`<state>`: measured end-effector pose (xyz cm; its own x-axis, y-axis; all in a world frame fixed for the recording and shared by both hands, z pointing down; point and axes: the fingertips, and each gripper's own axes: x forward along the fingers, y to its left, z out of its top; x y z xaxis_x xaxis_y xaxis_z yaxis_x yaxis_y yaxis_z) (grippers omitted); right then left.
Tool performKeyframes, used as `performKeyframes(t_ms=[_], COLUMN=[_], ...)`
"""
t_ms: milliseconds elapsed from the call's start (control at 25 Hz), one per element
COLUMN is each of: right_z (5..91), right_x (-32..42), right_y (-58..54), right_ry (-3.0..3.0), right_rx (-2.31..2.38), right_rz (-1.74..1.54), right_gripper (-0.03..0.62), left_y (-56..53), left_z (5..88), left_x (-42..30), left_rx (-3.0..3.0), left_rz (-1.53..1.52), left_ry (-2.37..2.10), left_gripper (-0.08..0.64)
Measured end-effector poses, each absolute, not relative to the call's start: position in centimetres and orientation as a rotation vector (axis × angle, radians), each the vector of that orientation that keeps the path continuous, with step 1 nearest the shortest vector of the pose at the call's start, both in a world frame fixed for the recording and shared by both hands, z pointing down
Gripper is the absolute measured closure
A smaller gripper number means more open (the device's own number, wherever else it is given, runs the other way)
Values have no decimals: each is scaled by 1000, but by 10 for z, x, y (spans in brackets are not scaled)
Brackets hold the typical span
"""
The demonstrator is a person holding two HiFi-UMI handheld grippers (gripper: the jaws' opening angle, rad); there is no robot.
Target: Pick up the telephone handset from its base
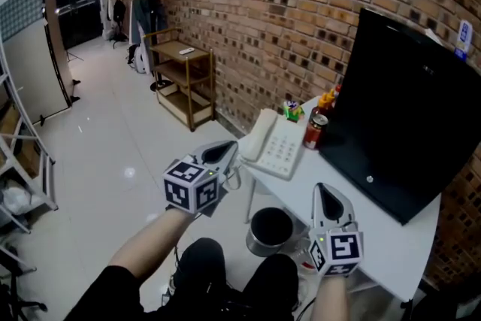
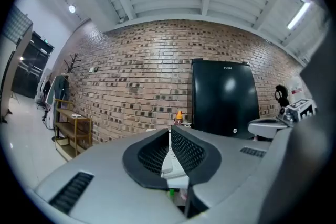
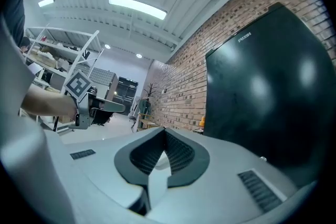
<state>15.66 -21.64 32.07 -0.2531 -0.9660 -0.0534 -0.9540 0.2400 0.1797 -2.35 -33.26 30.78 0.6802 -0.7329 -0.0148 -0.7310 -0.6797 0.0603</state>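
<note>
L claw clenched, nothing in it. R claw clenched too, empty, over the table edge. Handset lies on its base, just beside L claw's tip to its right, and ahead-left of R claw, well apart.

Telephone: cream-white desk set, standing at the far left end of the white table, close to the table's left edge.

Handset: same cream colour, long and rounded. It is seated on the base, not lifted. It lies lengthwise along the base's left side, one end pointing far and the other near.

Base: low and wedge-like. The keypad, with rows of small buttons, faces up on the right half. Print on the buttons is too small to read.
</note>
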Motion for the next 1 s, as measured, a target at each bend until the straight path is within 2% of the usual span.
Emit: performKeyframes(t_ms=[280, 360, 440, 560, 840, 1000], right_z=[332, 337, 342, 344, 349, 355], right_x=[157, 163, 167, 173, 185, 193], right_y=[-245, -250, -256, -264, -279, -293], right_ry=[-2362, -2346, -2341, -2339, -2335, -2317], right_rx=[1816, 1820, 1816, 1815, 1812, 1827], right_rz=[-288, -271, -266, -271, -233, -177], right_gripper=[584, 584, 584, 584, 584, 584], left_y=[-409, -427, -446, -473, -490, -491], left_z=[333, 339, 346, 359, 378, 385], left_x=[18, 32, 43, 54, 75, 81], left_rx=[2810, 2763, 2701, 2625, 2550, 2550], left_rz=[237, 299, 370, 489, 520, 544], left_ry=[-1219, -1201, -1199, -1240, -1246, -1235], left_gripper=[540, 388, 313, 250, 252, 295])
